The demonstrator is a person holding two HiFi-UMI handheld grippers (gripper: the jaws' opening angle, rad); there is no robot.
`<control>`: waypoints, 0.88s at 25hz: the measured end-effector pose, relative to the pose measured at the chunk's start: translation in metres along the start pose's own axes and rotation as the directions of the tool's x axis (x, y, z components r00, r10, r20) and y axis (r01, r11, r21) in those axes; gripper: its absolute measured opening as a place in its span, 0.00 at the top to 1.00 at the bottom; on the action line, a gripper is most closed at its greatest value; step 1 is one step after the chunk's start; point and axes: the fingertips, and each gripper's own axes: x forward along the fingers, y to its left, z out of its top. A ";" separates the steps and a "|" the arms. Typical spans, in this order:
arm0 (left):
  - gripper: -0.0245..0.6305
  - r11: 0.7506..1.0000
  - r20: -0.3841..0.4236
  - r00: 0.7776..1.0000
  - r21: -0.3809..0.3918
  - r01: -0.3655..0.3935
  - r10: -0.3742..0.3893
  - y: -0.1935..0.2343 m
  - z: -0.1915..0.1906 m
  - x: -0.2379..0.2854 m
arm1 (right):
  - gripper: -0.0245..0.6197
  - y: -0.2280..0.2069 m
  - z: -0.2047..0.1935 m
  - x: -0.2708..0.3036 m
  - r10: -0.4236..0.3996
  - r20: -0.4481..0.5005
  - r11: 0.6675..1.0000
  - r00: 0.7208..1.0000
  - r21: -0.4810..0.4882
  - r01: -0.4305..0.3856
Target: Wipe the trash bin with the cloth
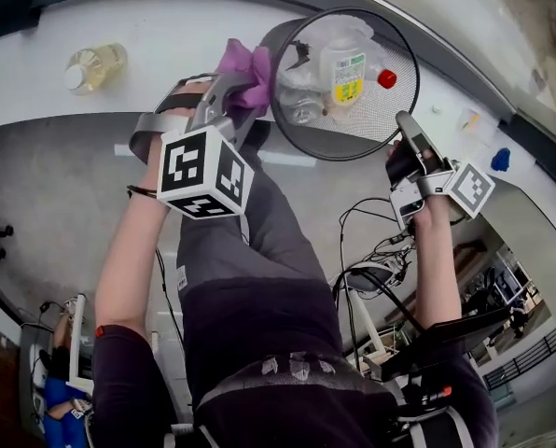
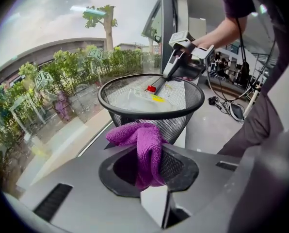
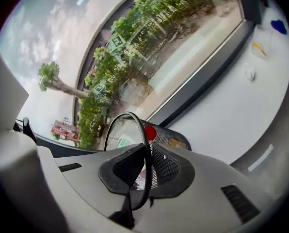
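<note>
A black mesh trash bin (image 1: 301, 129) stands on the white counter (image 1: 166, 31), holding plastic bottles and wrappers. My left gripper (image 1: 243, 90) is shut on a purple cloth (image 1: 244, 66), which rests against the bin's left outer wall just below the rim. In the left gripper view the cloth (image 2: 143, 147) hangs bunched between the jaws, with the bin (image 2: 183, 118) right behind it. My right gripper (image 1: 405, 127) is shut on the bin's rim at its right side. In the right gripper view the thin rim (image 3: 145, 130) runs straight between the two pads.
A bottle of yellow liquid (image 1: 93, 66) lies on the counter at the left. A blue object (image 1: 500, 160) and a small packet (image 1: 469, 118) sit at the right. Cables (image 1: 371, 259) trail on the floor. A window runs behind the counter.
</note>
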 end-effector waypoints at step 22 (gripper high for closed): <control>0.85 1.000 -0.092 0.996 -0.030 -0.010 0.007 0.011 0.008 0.043 | 0.69 0.014 0.077 0.016 -0.119 -0.019 0.716 0.993 -0.694 0.072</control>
